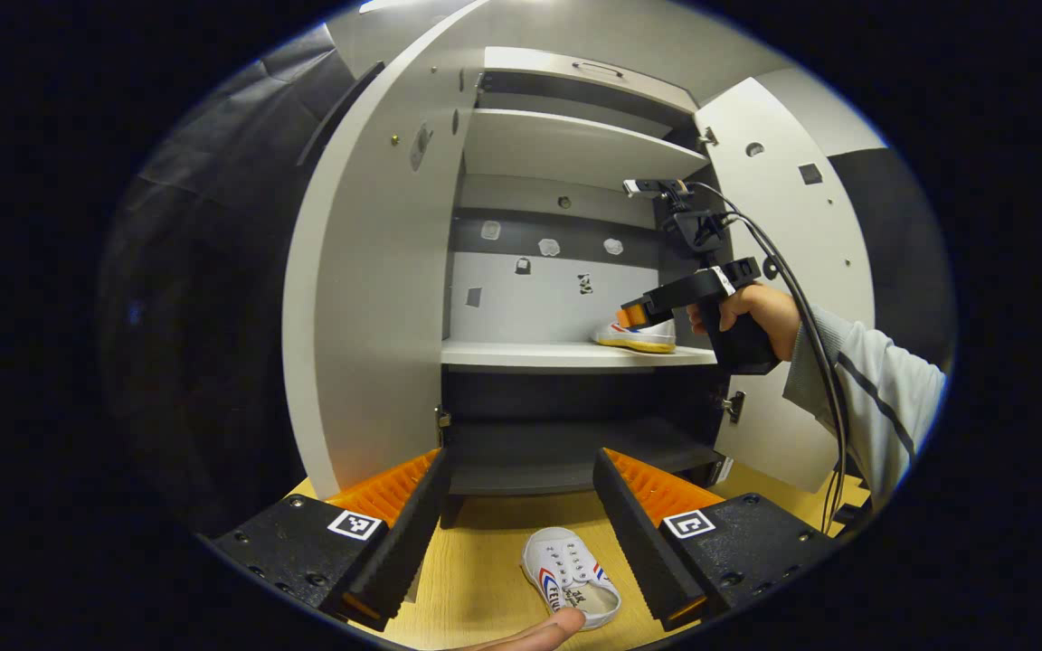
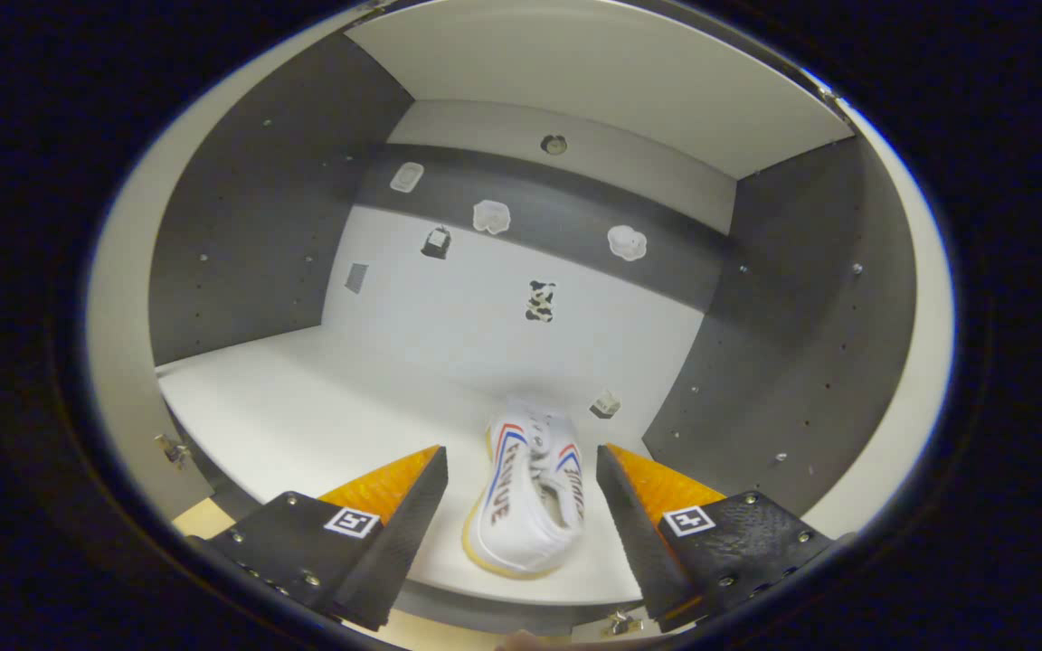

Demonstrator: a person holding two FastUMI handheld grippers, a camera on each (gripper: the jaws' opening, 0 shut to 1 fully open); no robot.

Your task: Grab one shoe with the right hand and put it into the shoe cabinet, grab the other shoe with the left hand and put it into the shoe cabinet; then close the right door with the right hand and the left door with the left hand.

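Your right gripper (image 2: 521,479) is at the mouth of the shoe cabinet (image 1: 376,298), over the front edge of the white middle shelf (image 2: 304,416). Its fingers are spread apart, and the first shoe (image 2: 525,502) lies between them on the shelf without either finger pressing on it, so that gripper is released. The shoe rests flat near the shelf's front edge and toward its right side, close to the dark right wall, with its heel toward you and its toe pointing to the back panel. In the left gripper view you can see the same shoe (image 1: 637,334) at the right end of the shelf, with your right gripper (image 1: 634,315) just in front of it and your right hand (image 1: 747,312) wrapped around the handle, a grey sleeve (image 1: 874,398) behind it.

Your left gripper (image 1: 521,506) hangs above the wooden floor board (image 1: 476,579) in front of the cabinet, fingers wide open and holding nothing. The second shoe (image 1: 571,574) sits on that board below and between the fingers, nearer the right one, toe toward the cabinet; neither finger touches it. A fingertip (image 1: 548,628) of your own shows at the bottom edge, just by the shoe's heel.

Both doors stand open: the left door (image 1: 367,271) swings out on the left of the opening, the right door (image 1: 792,226) on the right, behind your right arm. A further shelf (image 1: 566,145) sits above the one that carries the shoe.
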